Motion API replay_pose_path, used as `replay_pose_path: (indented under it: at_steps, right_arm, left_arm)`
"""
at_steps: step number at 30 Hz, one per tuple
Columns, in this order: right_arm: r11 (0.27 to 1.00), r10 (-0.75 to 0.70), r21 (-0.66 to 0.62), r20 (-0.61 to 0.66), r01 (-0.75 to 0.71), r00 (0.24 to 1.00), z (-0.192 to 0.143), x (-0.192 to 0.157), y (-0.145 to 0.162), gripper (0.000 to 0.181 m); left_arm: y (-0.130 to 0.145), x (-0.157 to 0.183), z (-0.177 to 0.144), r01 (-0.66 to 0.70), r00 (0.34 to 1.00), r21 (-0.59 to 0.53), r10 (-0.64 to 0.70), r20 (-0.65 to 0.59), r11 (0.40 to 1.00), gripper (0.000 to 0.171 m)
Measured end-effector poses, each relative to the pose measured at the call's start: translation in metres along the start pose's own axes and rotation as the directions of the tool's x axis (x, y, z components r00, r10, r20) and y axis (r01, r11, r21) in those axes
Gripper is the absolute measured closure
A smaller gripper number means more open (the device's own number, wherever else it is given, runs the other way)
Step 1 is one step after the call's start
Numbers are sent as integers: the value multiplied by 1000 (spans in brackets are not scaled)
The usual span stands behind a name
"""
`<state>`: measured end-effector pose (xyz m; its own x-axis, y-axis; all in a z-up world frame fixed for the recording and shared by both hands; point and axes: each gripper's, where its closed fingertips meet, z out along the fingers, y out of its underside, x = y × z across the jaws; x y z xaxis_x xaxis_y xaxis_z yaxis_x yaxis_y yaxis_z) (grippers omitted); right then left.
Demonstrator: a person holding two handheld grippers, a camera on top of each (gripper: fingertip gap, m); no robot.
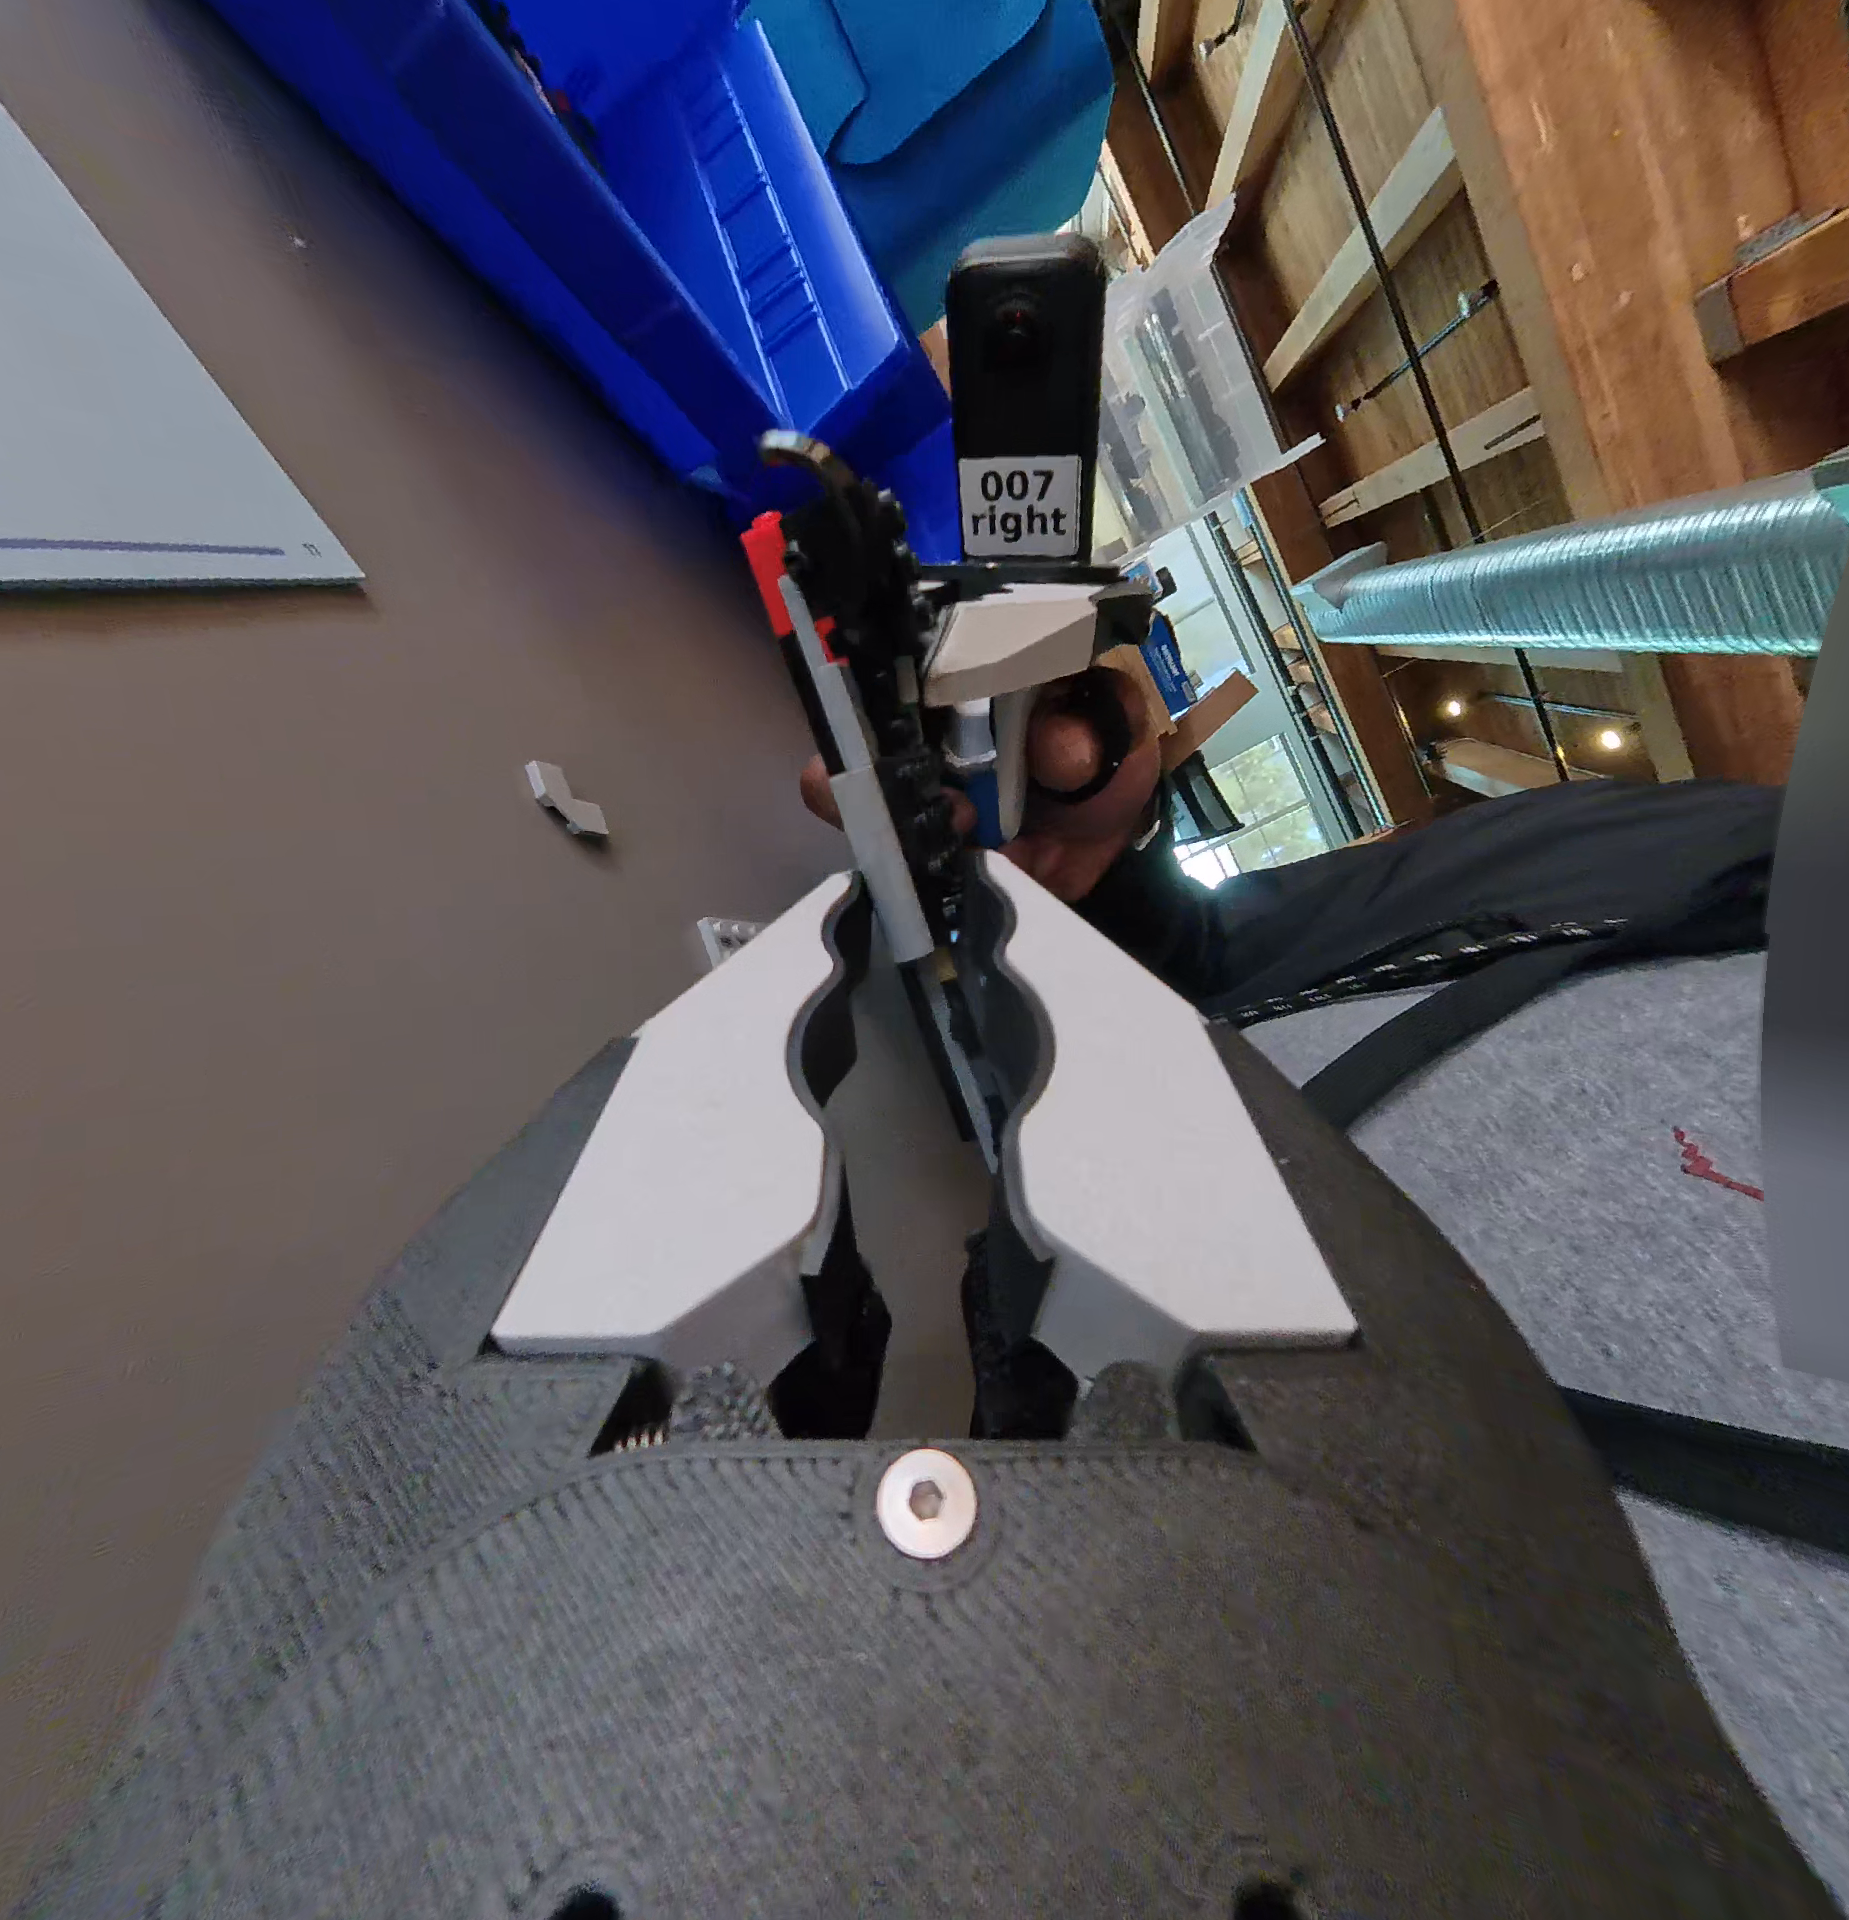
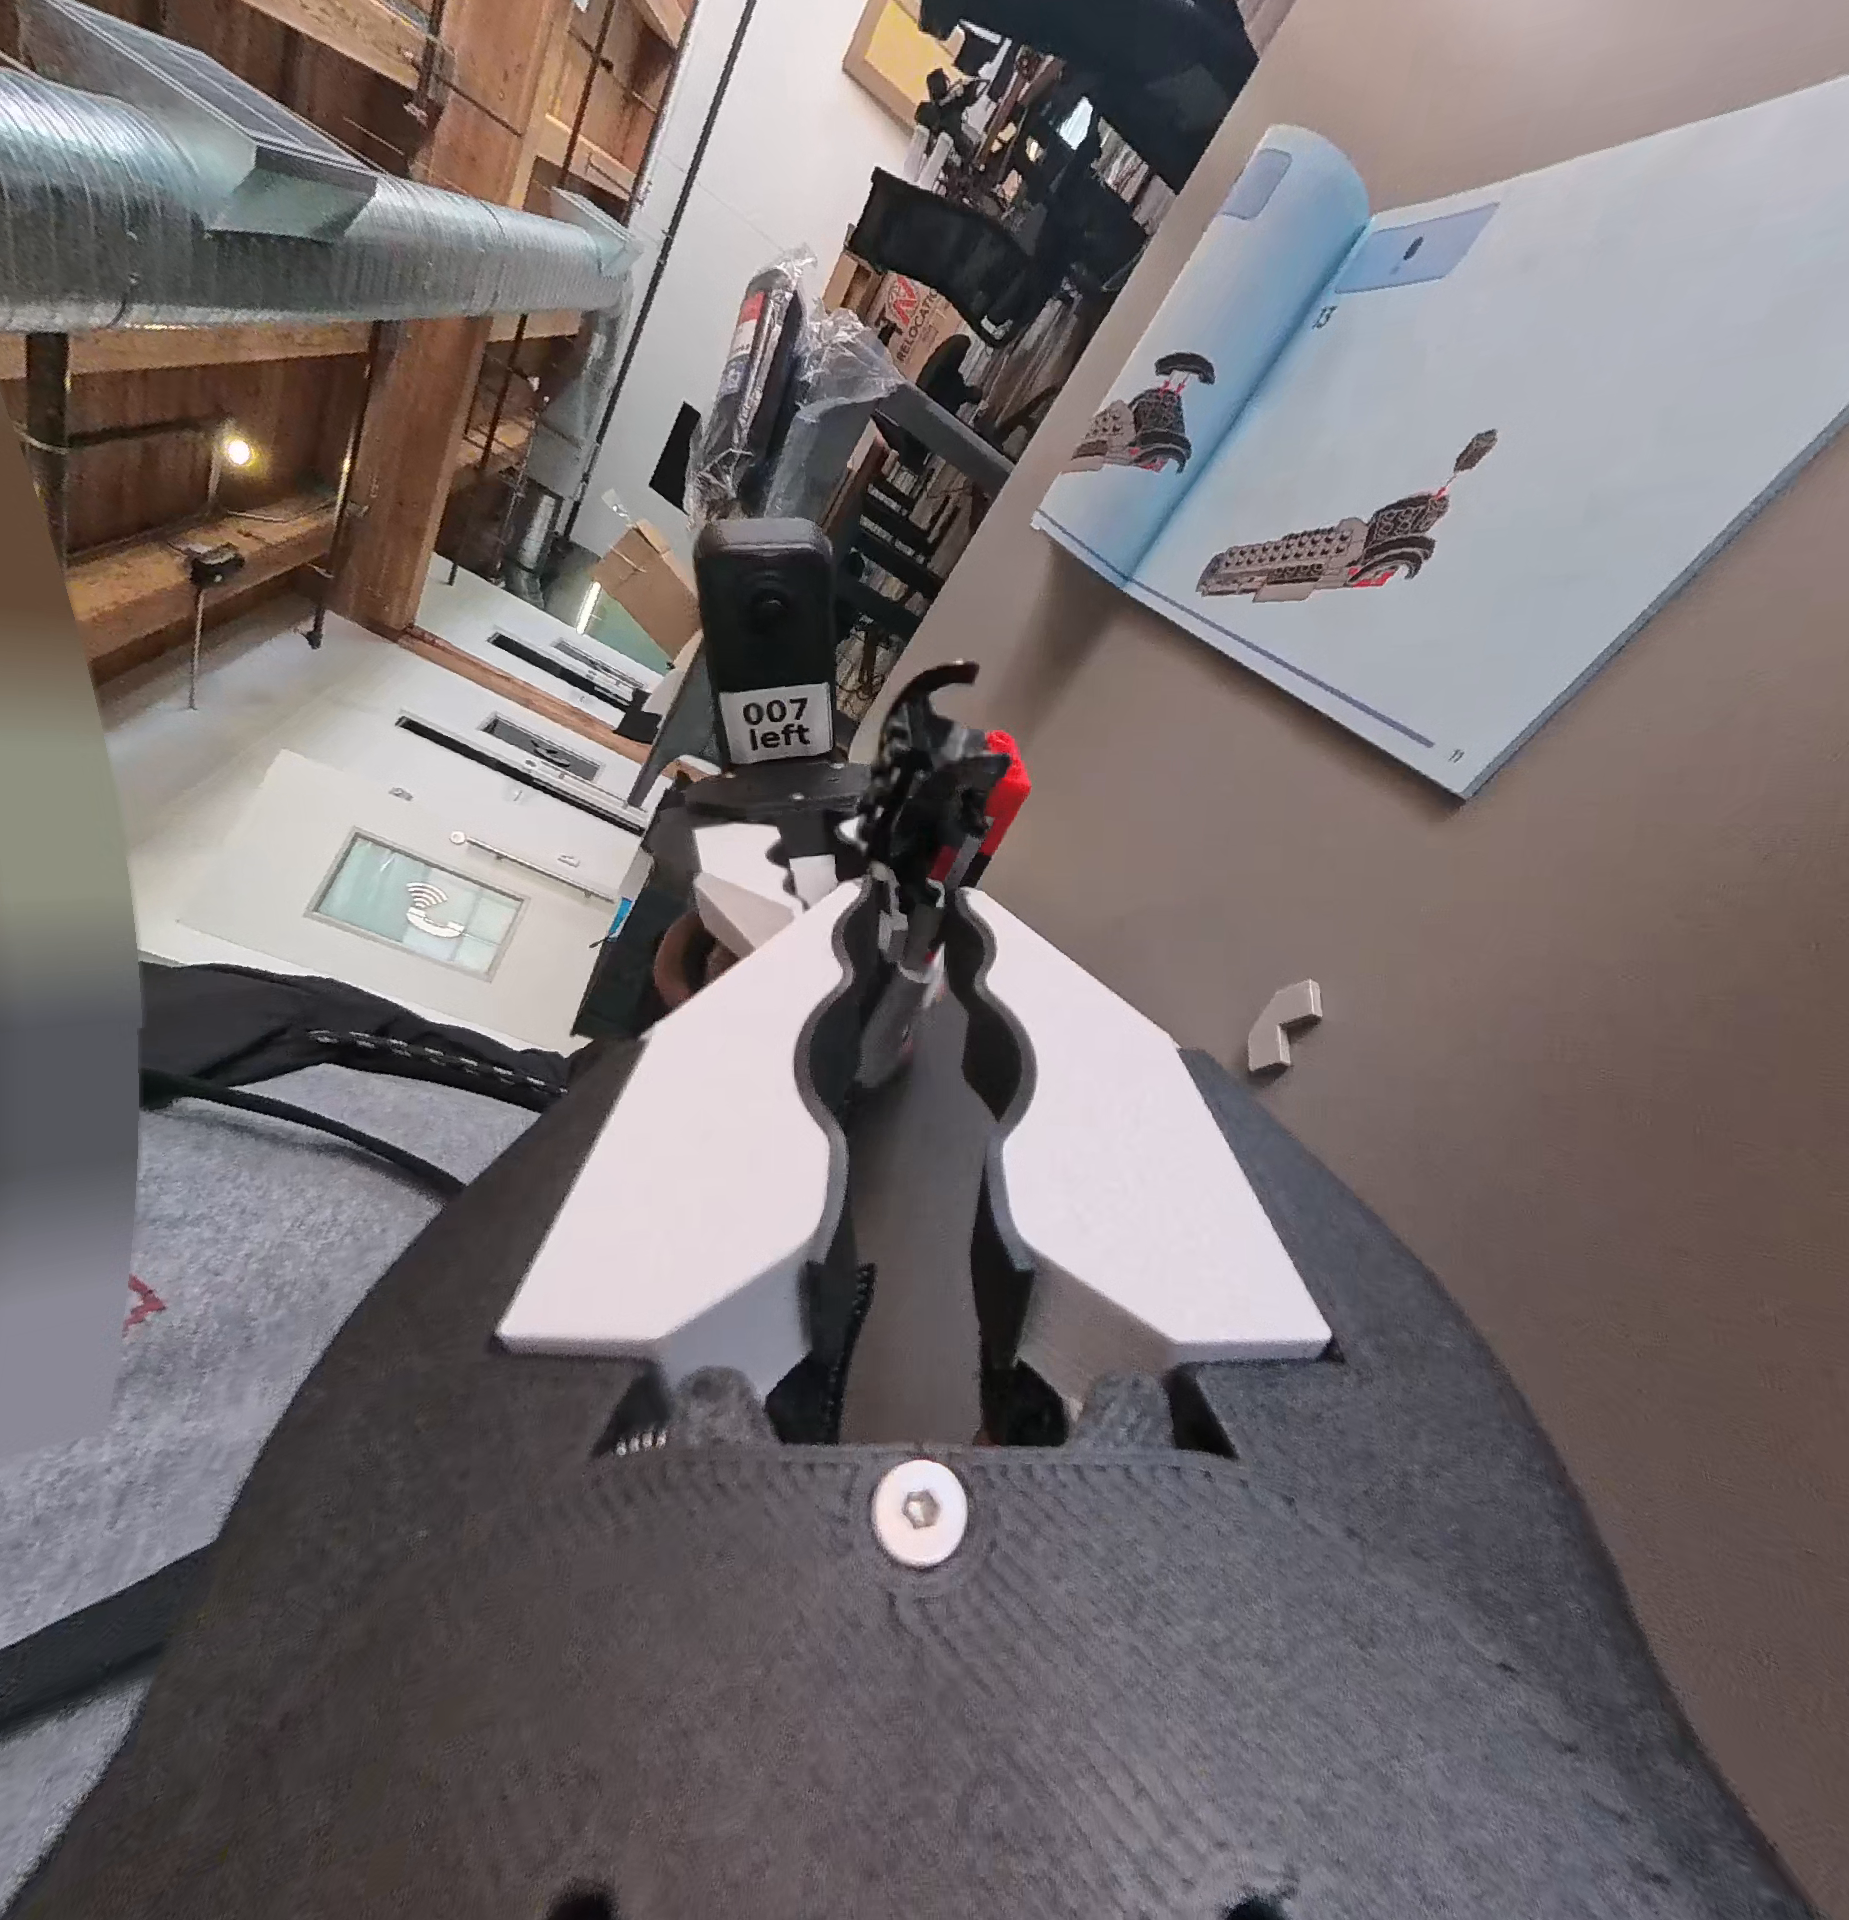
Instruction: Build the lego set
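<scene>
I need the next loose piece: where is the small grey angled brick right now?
The grey angled brick lies alone on the brown table, right of the right gripper in its wrist view, below the open instruction booklet.

Two tools (image 1: pixel 925 935) (image 2: pixel 915 935), one lego assembly (image 1: pixel 878 727), one loose grey piece (image 1: pixel 567 798).

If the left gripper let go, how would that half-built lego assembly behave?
The lego assembly looks long and thin, so it would probably lever in the right gripper. Its black hook and red piece stick out and might pop off.
</scene>
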<state>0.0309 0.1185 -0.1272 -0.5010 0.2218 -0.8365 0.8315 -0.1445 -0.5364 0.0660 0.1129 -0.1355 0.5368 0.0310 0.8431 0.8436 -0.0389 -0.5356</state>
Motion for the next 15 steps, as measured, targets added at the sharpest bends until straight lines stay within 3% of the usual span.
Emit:
replay_pose_path:
  at_steps: [6,15]
  right_arm:
    - [1000,-13,18,6,13,1000,0,-2,-2,169]
    - [999,-4,36,3,4,1000,-2,0,-3,166]
  left_arm:
    - [-5,0,-2,-38,999,20,38,5,999,147]
    - [-8,-3,1,-246,962,-1,244,124,969,152]
